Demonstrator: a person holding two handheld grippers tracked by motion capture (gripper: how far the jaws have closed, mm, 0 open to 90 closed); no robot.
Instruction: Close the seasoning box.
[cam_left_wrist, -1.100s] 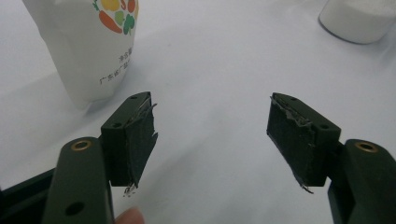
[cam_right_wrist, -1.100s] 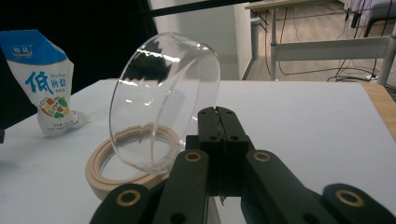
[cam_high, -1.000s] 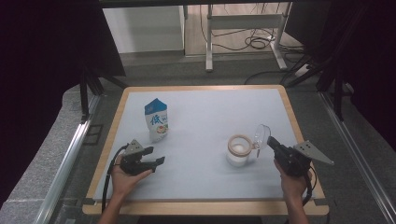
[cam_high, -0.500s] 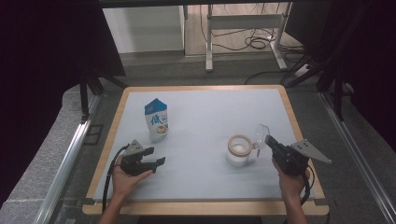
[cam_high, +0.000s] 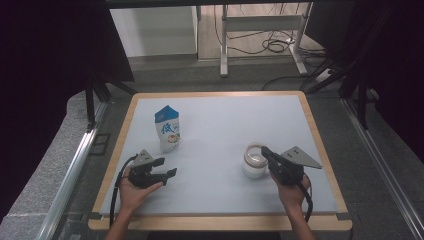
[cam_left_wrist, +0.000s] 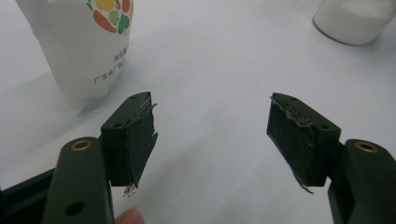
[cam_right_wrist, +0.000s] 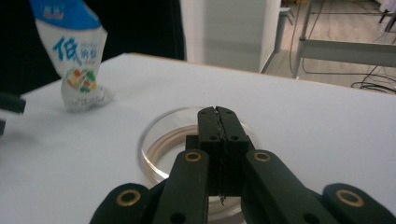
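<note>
A white and blue pouch (cam_high: 167, 129) with vegetable pictures stands upright at the left middle of the white board; it also shows as the pouch (cam_left_wrist: 84, 46) and the pouch (cam_right_wrist: 77, 56). A small white jar (cam_high: 254, 169) sits right of centre, seen too as the jar (cam_left_wrist: 357, 21). My right gripper (cam_high: 263, 150) is shut on the rim of a clear round lid (cam_high: 253, 149), which lies nearly flat right over the jar's mouth. In the right gripper view the shut gripper (cam_right_wrist: 218, 112) sits at the near edge of the lid (cam_right_wrist: 161, 140). My left gripper (cam_high: 172, 172) rests open and empty in front of the pouch, as does the gripper (cam_left_wrist: 212, 135).
The white board has a wooden rim (cam_high: 320, 145). Grey floor and a metal rail (cam_high: 75, 165) lie to the left. A metal desk frame (cam_high: 260, 22) with cables stands beyond the far edge.
My right gripper has moved left with the clear lid, from beside the jar to over its mouth, and the lid has gone from tilted up to nearly flat. The left gripper stayed put.
</note>
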